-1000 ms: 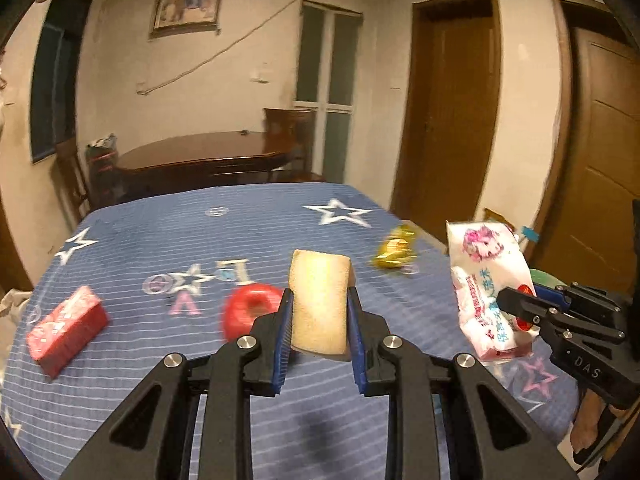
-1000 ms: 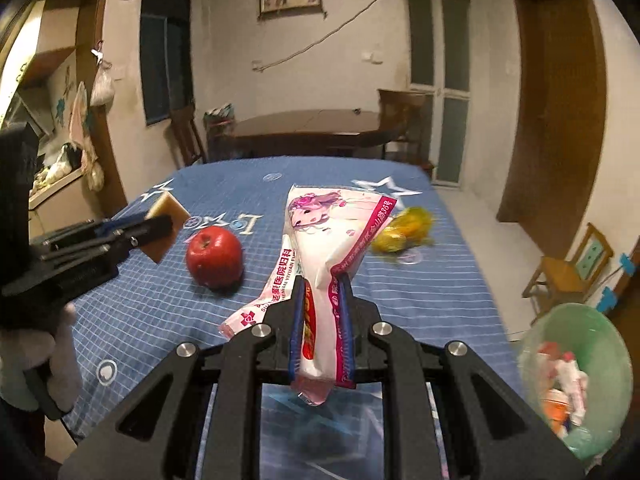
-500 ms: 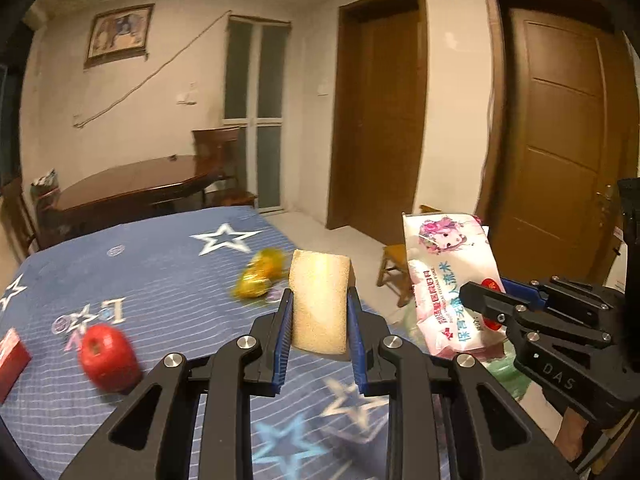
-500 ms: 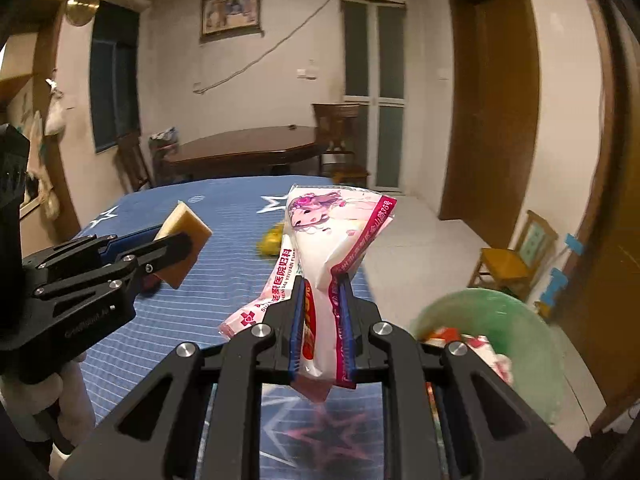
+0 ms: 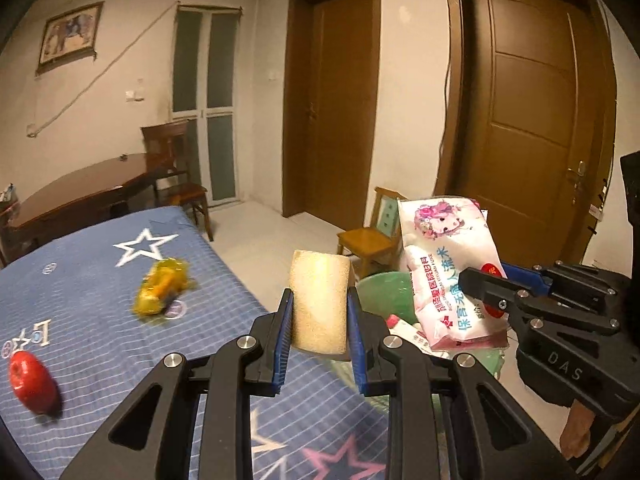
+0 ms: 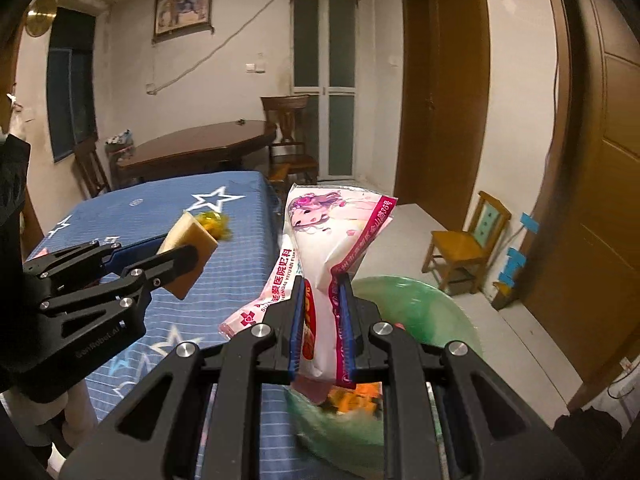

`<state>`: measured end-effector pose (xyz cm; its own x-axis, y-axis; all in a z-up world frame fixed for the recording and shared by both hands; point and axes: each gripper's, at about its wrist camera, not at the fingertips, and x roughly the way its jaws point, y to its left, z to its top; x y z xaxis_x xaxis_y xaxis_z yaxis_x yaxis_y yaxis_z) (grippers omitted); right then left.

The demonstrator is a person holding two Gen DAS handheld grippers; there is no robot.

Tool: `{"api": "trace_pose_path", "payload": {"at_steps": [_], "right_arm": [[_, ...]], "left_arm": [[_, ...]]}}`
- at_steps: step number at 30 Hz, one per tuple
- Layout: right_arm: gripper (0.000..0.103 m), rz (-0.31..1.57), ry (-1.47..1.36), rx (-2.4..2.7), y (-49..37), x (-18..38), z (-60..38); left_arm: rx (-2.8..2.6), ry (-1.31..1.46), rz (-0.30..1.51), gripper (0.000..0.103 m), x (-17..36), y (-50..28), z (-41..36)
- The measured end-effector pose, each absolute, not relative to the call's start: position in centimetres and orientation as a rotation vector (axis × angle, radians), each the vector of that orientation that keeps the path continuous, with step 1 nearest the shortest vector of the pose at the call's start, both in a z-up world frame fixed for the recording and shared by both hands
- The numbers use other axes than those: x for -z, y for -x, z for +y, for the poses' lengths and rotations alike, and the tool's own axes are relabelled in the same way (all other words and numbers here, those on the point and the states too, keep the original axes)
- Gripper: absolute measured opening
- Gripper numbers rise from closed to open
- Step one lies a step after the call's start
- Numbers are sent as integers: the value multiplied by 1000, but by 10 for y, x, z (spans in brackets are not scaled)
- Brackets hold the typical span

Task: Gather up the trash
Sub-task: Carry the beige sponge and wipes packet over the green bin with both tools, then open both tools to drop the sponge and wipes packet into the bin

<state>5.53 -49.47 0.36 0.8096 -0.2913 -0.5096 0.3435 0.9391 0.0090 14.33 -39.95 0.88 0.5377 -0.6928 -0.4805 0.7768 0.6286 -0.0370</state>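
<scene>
1. My left gripper (image 5: 320,320) clamps a tan sponge block (image 5: 319,304) between its blue pads, upright, at the edge of the blue star-print tablecloth (image 5: 100,280).
2. My right gripper (image 6: 323,328) is pinched tight on a pink-and-white printed plastic packet (image 6: 332,240), which stands up out of the jaws with a loose flap hanging to the left.
3. Both pieces hang close to a green bin (image 6: 424,312) standing on the floor just beside the table; the packet is above its rim, and the sponge is near its rim in the left wrist view. Wrappers in white and orange lie blurred inside.
4. On the cloth behind, a crumpled yellow wrapper (image 5: 162,288) lies near a white star, and a red apple (image 5: 32,380) sits well apart from it toward the left edge of the left view.
5. Farther out: a small wooden chair (image 6: 464,248) against the wall by two brown doors, a dark round table (image 6: 192,148) with chairs, and a framed picture (image 6: 182,12) on the wall.
</scene>
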Motion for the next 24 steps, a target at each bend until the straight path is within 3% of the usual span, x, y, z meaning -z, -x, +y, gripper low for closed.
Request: {"api": "trace_pose_path", "payload": {"at_steps": [24], "right_arm": [[17, 770, -228, 365, -64, 53, -594]], "left_arm": [[1007, -273, 723, 27, 71, -188, -514]]}}
